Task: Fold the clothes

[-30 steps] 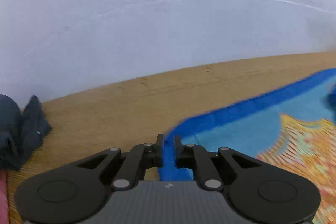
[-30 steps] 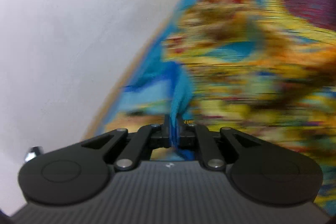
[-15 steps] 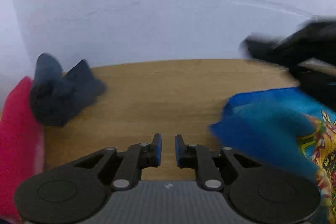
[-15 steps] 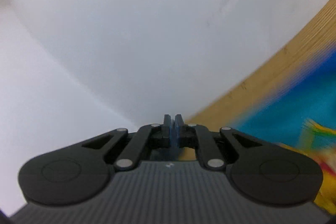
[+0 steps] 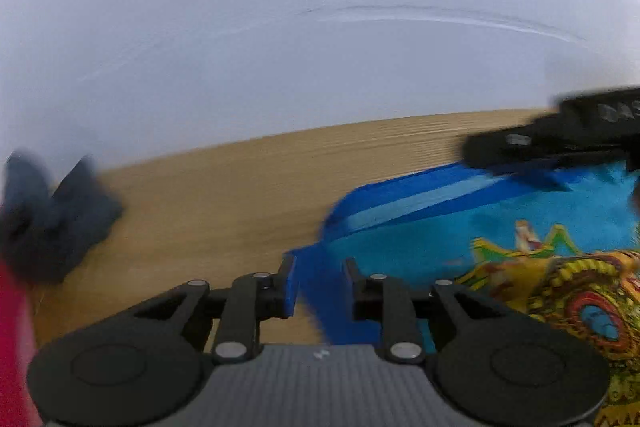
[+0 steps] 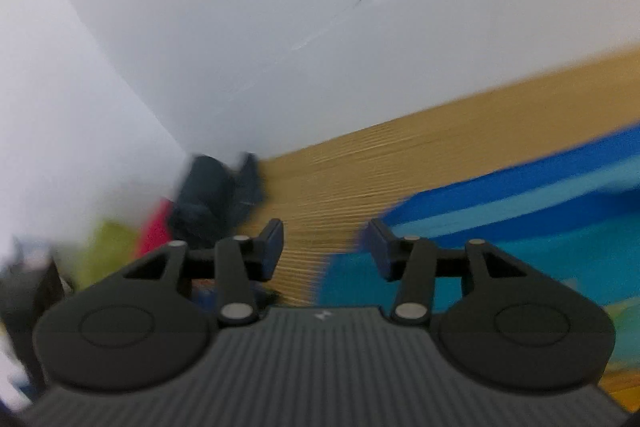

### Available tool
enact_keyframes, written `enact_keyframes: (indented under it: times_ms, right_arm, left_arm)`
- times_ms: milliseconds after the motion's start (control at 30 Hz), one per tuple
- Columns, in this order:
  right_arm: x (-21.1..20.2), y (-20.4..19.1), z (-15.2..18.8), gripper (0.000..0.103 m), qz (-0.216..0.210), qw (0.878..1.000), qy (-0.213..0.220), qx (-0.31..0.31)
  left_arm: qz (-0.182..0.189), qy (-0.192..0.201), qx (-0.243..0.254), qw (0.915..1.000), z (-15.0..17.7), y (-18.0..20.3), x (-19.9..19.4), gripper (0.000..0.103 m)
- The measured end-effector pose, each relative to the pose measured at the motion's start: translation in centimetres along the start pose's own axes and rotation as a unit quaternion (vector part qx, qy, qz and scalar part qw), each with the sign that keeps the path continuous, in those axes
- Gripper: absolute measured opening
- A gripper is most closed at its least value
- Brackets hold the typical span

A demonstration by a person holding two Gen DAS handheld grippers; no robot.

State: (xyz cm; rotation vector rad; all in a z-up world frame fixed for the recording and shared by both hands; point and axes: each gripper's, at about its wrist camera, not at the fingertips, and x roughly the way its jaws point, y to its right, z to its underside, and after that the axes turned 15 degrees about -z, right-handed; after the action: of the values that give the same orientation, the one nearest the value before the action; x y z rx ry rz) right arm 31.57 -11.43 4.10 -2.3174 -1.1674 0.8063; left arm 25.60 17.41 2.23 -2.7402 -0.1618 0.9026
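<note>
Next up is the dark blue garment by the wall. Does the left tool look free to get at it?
Probably yes: bare table lies between the left tool and the dark garment, and its opening jaws grip nothing.

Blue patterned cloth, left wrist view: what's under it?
The blue patterned cloth lies on the wooden table, bare wood showing beside its folded blue border. Whatever sits beneath the cloth itself is covered.

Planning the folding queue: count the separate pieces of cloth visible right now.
4, perhaps more hidden: the blue patterned cloth spread on the table; a dark grey garment by the wall; a red piece and a yellow-green one beside it, blurred.
</note>
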Motion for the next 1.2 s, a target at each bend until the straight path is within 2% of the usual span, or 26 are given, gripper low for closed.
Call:
enact_keyframes:
  times_ms: [67, 133, 167, 233, 300, 367, 433, 500, 600, 700, 733, 833, 900, 933, 1067, 1133, 1167, 1200]
  right_arm:
    - [-3.6, 1.9, -1.7, 0.05, 0.078, 0.994, -0.044, -0.056]
    - [-7.1, 4.6, -3.6, 0.05, 0.169, 0.977, -0.09, -0.094]
    - [-8.6, 6.6, -4.6, 0.05, 0.211, 0.968, -0.108, -0.083]
    - [-11.8, 11.2, -6.4, 0.051, 0.284, 0.952, -0.114, -0.016]
    - [-15.2, 15.9, -7.8, 0.052, 0.328, 0.938, -0.054, 0.101]
    - [-17.7, 19.8, -8.4, 0.052, 0.314, 0.919, 0.026, 0.236]
    - [-18.7, 21.9, -8.0, 0.052, 0.27, 0.905, 0.081, 0.319]
    - [-18.3, 23.0, -7.4, 0.051, 0.247, 0.89, 0.095, 0.371]
    - [-17.4, 23.1, -6.9, 0.051, 0.215, 0.899, 0.056, 0.378]
    - [-16.2, 21.6, -6.7, 0.051, 0.191, 0.919, 0.021, 0.345]
    - [-16.0, 21.2, -6.6, 0.051, 0.184, 0.924, 0.01, 0.336]
    - [-15.4, 20.3, -6.5, 0.051, 0.174, 0.933, -0.017, 0.313]
    - [-14.9, 19.7, -6.5, 0.051, 0.173, 0.939, -0.033, 0.297]
    - [-14.7, 19.4, -6.2, 0.051, 0.174, 0.942, -0.04, 0.285]
    - [-14.8, 18.3, -5.4, 0.051, 0.18, 0.951, -0.066, 0.241]
    - [-14.8, 17.8, -5.2, 0.052, 0.174, 0.955, -0.074, 0.229]
    - [-14.5, 17.6, -5.1, 0.052, 0.173, 0.955, -0.076, 0.228]
    - [-14.6, 17.5, -5.1, 0.052, 0.173, 0.955, -0.074, 0.228]
  left_arm:
    - [0.02, 0.011, 0.021, 0.9995, -1.3, 1.9, -0.1, 0.028]
    - [0.042, 0.018, 0.034, 0.9983, -2.6, 3.8, 0.4, 0.031]
    - [0.053, 0.02, 0.038, 0.9977, -3.2, 4.6, 0.8, 0.032]
    - [0.08, 0.022, 0.04, 0.9958, -4.3, 6.8, 1.4, 0.033]
    - [0.108, 0.022, 0.042, 0.993, -5.6, 9.0, 2.5, 0.037]
    - [0.136, 0.022, 0.052, 0.989, -6.8, 11.6, 3.7, 0.039]
    - [0.164, 0.021, 0.074, 0.9835, -7.9, 13.9, 5.0, 0.042]
    - [0.199, 0.012, 0.089, 0.976, -9.0, 15.9, 6.5, 0.044]
    - [0.247, 0.007, 0.115, 0.962, -10.1, 18.2, 7.9, 0.045]
    - [0.267, 0.02, 0.154, 0.951, -10.5, 19.9, 8.1, 0.046]
    - [0.279, 0.023, 0.169, 0.945, -10.6, 20.3, 8.1, 0.047]
    - [0.33, 0.016, 0.218, 0.9182, -10.3, 21.4, 8.4, 0.052]
    - [0.324, 0.021, 0.254, 0.9112, -9.9, 22.5, 8.5, 0.052]
    - [0.32, 0.022, 0.267, 0.9089, -9.7, 23.0, 8.6, 0.052]
    - [0.304, 0.018, 0.254, 0.918, -9.7, 23.7, 9.3, 0.052]
    - [0.313, 0.015, 0.254, 0.9149, -9.8, 23.7, 9.5, 0.05]
    - [0.321, 0.01, 0.253, 0.9124, -9.8, 23.8, 9.5, 0.037]
    - [0.33, 0.004, 0.25, 0.9102, -9.7, 24.0, 9.5, 0.003]
